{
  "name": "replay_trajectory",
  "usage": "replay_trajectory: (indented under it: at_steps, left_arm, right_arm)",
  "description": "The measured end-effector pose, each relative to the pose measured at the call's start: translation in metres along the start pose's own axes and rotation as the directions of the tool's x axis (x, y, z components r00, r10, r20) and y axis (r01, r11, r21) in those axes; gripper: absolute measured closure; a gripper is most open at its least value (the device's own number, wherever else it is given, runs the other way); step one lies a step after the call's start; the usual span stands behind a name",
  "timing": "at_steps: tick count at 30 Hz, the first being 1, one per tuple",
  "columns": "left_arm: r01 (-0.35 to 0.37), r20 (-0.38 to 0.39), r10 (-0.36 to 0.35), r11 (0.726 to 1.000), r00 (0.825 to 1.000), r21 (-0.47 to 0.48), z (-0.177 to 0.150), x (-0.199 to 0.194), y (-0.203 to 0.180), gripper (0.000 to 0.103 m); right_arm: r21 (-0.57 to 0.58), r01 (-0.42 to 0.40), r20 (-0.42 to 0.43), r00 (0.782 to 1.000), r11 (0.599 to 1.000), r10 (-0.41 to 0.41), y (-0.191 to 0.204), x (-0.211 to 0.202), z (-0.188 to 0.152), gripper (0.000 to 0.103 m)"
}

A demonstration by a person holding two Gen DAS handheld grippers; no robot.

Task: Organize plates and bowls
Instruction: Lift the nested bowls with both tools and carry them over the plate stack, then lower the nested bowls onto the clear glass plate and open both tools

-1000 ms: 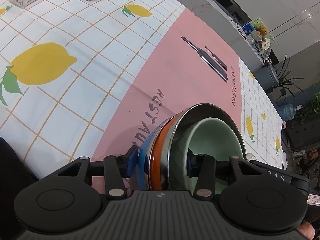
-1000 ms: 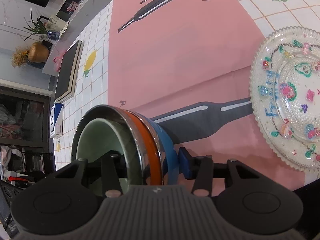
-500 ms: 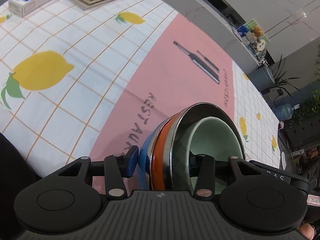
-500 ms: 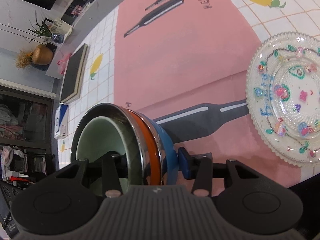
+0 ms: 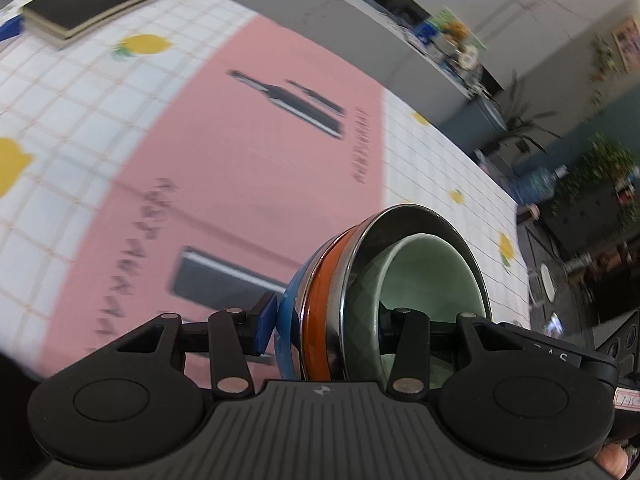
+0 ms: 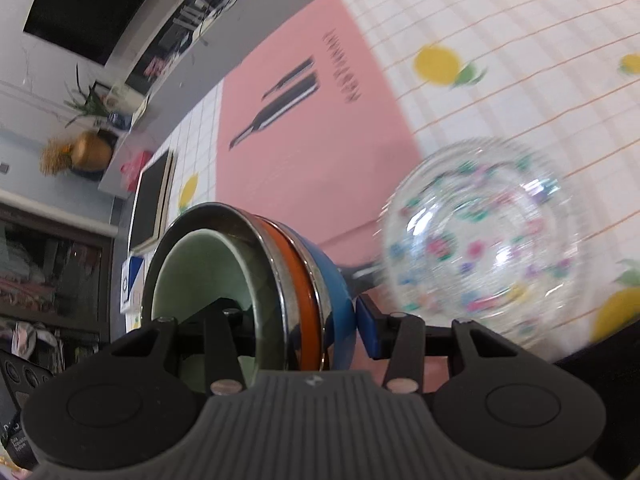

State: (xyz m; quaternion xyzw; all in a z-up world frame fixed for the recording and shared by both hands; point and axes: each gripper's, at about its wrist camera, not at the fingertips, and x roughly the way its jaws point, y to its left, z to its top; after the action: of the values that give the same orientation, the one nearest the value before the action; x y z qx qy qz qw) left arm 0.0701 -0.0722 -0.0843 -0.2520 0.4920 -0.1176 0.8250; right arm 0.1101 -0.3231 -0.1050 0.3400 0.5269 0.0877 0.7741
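We hold a nested stack of bowls (image 5: 360, 300) between our two tongs, one on each side of it. The stack is tipped on its side, so its mouth faces the right of the left wrist view and the left of the right wrist view. From the outside in, it is a blue bowl (image 5: 290, 312), an orange bowl (image 5: 318, 312), a shiny steel bowl (image 5: 416, 220) and a pale green bowl (image 5: 428, 276) at the heart.

The left tongs (image 5: 326, 326) are clamped across the rims: one blue pad presses the blue bowl from outside, and the other finger sits inside the green bowl. The right tongs (image 6: 296, 326) grip the opposite side of the stack the same way, with a blue pad (image 6: 368, 332) on the blue bowl's outer wall and the other finger down inside the green one.

The stack hangs in the air above the table (image 5: 80, 128), over the pink mat (image 5: 248, 168) printed with dark bottles. A clear glass plate (image 6: 484, 244) with coloured patterns lies flat on the table just beside the stack, on the right side of the right wrist view, partly on the pink mat and partly on the lemon-print cloth (image 6: 500, 40). A black book (image 5: 92, 0) lies well apart, at the far left of the table. Both views are blurred.
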Motion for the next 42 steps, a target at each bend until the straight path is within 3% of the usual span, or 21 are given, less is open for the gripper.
replay_trajectory:
  at_steps: [8,14,31,42]
  left_arm:
    - [0.054,-0.058,-0.050,0.996,0.997,0.065,-0.003,0.036,-0.059,0.052]
    - [0.058,-0.087,-0.052,0.995,0.995,0.075,-0.007,0.060,-0.079,0.052]
    - [-0.001,-0.124,0.007,0.999,0.992,0.043,-0.015,0.082,-0.063,0.052]
    - [-0.003,-0.111,0.012,0.997,0.994,0.079,-0.018,0.082,-0.065,0.052]
  right_arm:
    - [0.029,0.036,0.033,0.999,0.999,-0.037,-0.044,-0.041,0.030,0.058]
    - [0.056,0.052,0.033,0.998,0.997,-0.054,-0.069,-0.050,0.042,0.058]
    - [0.085,0.061,-0.040,0.998,0.994,-0.058,-0.089,-0.016,0.043,0.058]
    - [0.079,0.054,-0.031,0.998,0.995,-0.052,-0.091,-0.015,0.042,0.058]
